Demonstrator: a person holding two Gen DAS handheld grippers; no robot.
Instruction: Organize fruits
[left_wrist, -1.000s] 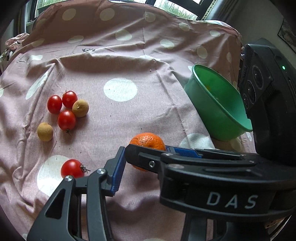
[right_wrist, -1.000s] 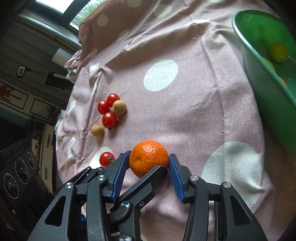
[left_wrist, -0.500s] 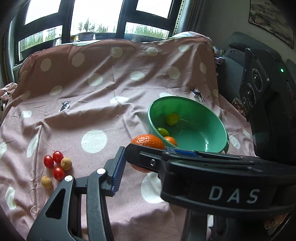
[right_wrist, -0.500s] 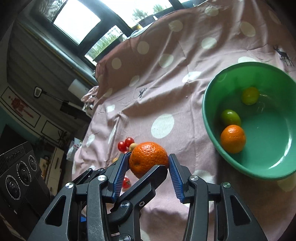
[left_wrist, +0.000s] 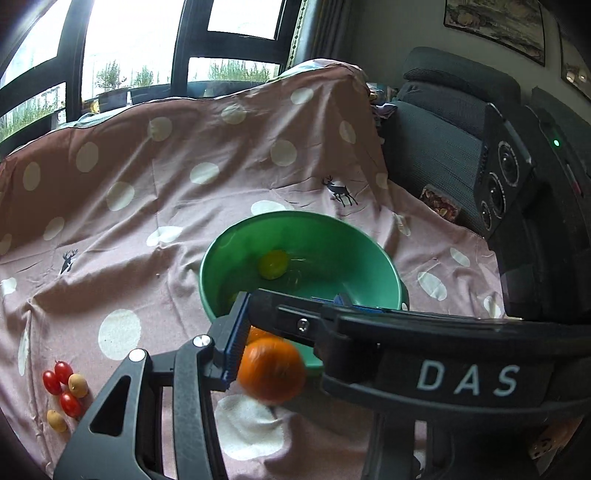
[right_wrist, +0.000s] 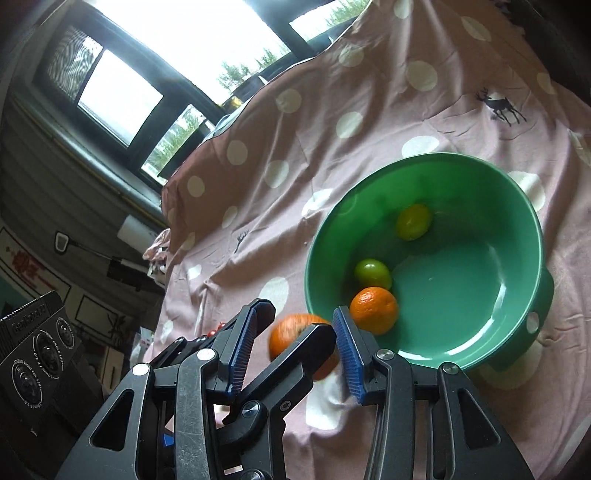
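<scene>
Right gripper: jaws spread apart, blue pads facing inward. Left gripper: crossing the right, jaw state indeterminate.

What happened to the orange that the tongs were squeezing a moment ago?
The right tongs were lifted from the cloth toward the green bowl with the orange clamped. Now their fingers have spread and the orange looks blurred and loose between them, near the bowl's rim, apparently let go. The orange in the bowl, the two green fruits and the cherry tomatoes stayed put.
</scene>
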